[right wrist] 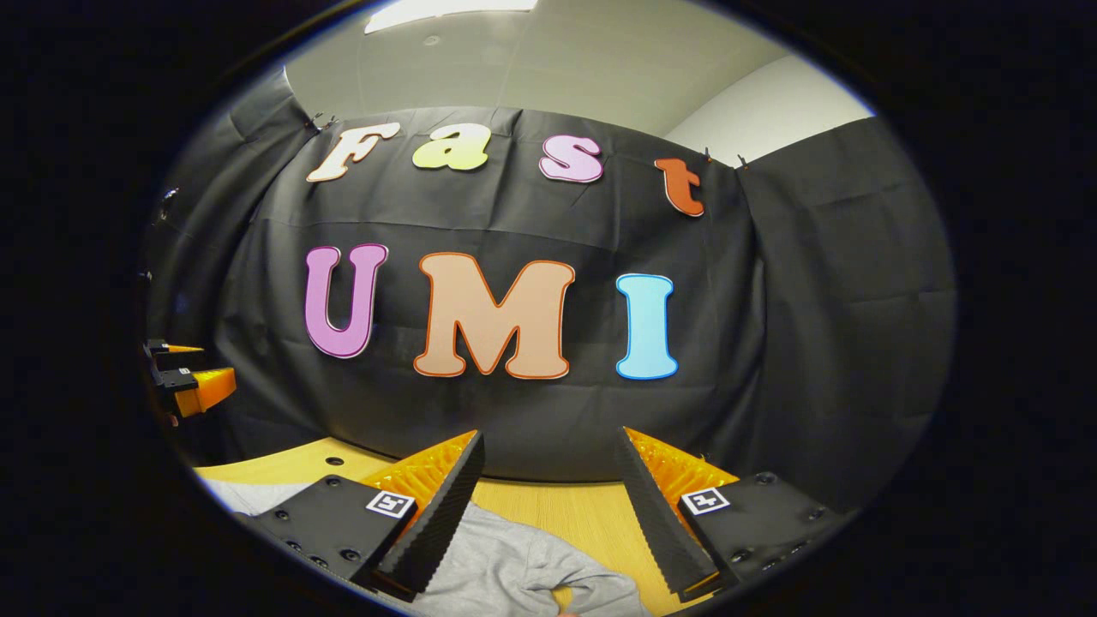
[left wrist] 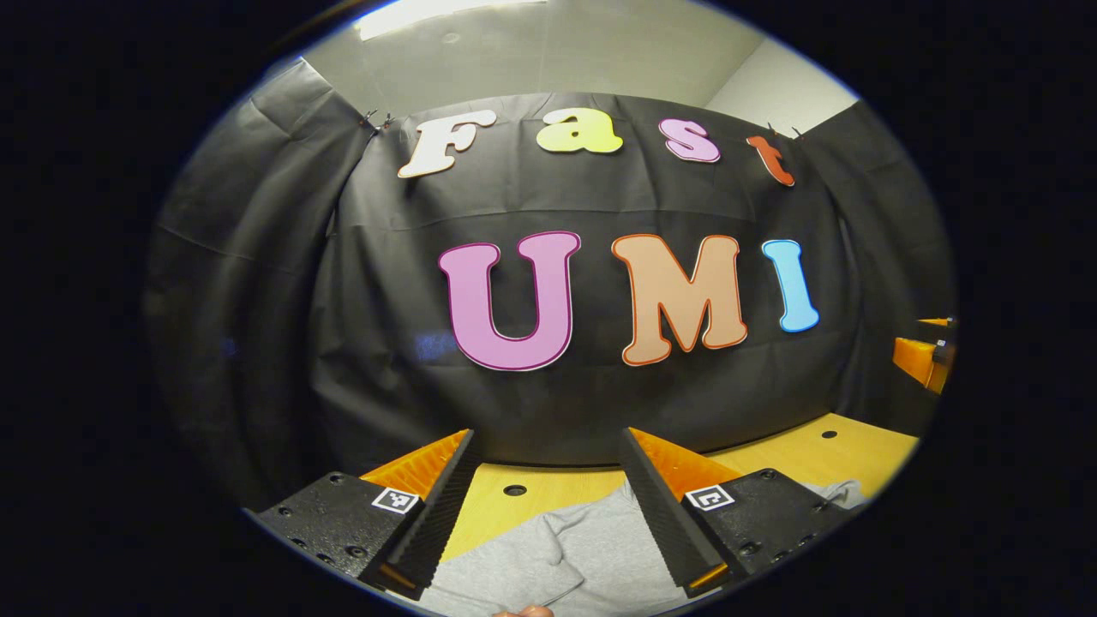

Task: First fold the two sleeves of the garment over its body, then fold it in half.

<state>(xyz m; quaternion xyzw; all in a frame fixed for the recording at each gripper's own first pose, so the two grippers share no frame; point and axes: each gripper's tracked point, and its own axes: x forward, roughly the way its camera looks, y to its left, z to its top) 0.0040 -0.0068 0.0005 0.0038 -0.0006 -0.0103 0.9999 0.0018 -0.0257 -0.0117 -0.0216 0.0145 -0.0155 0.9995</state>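
Left gripper view looks across a yellow wooden table (left wrist: 823, 458) toward the black cloth wall (left wrist: 557, 411). A grey garment (left wrist: 557, 548) lies on the table, near the table's front edge, and it reaches toward the right side too, where a bit of grey cloth (left wrist: 844, 490) pokes out.

Right gripper view shows the same grey garment by the front edge of the table (right wrist: 566, 506), with soft bumps and a bunched part that may be a sleeve (right wrist: 557, 583), though I cannot tell for sure.

I think the job has not really begun. The cloth looks loose and wrinkly, and I see no neat fold. So both sleeves and the fold in half are probably left to do. Much of the garment is hidden below the view, so I am not certain.

The left gripper (left wrist: 548, 506) hangs above the garment with its two fingers spread wide apart. Nothing is between them, and they do not seem to touch the cloth.

The right gripper (right wrist: 548, 514) is the same: fingers spread wide, holding nothing, up above the garment and the table.

Each gripper also shows small at the far side of the other's view, lifted above the table.

The garment looks soft, thin and floppy.
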